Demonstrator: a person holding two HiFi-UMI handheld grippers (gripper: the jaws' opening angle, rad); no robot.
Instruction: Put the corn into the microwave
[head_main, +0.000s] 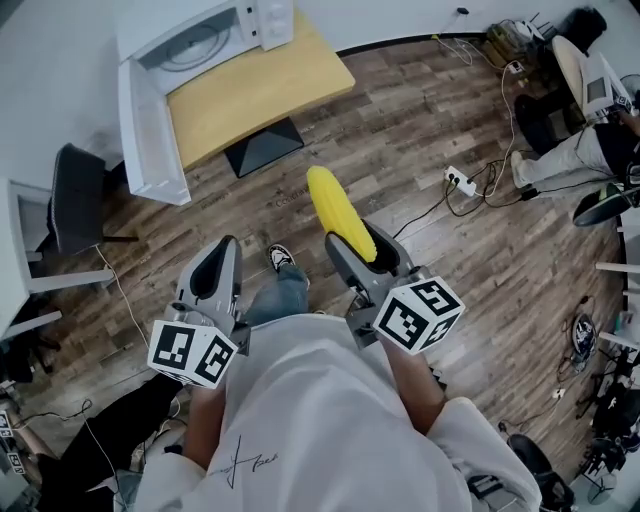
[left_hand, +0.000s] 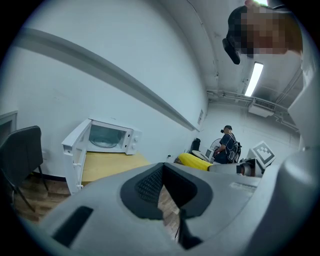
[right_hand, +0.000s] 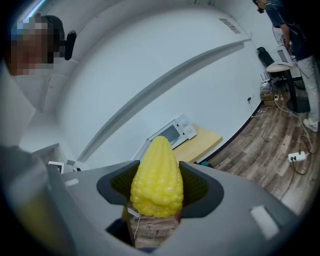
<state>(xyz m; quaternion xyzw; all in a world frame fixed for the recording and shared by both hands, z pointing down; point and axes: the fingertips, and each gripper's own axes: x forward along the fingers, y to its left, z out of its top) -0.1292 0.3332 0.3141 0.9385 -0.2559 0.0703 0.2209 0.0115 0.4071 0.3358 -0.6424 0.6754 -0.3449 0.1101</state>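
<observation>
A yellow corn cob (head_main: 338, 215) sticks out forward from my right gripper (head_main: 358, 245), which is shut on its thick end; in the right gripper view the corn (right_hand: 156, 175) fills the space between the pads. My left gripper (head_main: 218, 255) is level with it on the left, shut and holding nothing (left_hand: 167, 192). The white microwave (head_main: 200, 40) stands on a light wooden table (head_main: 255, 90) ahead and to the left. Its door (head_main: 150, 130) hangs wide open to the left, and it shows in both gripper views (left_hand: 105, 137) (right_hand: 175, 132). Both grippers are over the wooden floor, short of the table.
A black chair (head_main: 75, 205) stands left of the table beside a white desk. A power strip (head_main: 460, 180) with cables lies on the floor to the right. A seated person (head_main: 590, 130) and more chairs are at the far right. My shoe (head_main: 282, 258) shows between the grippers.
</observation>
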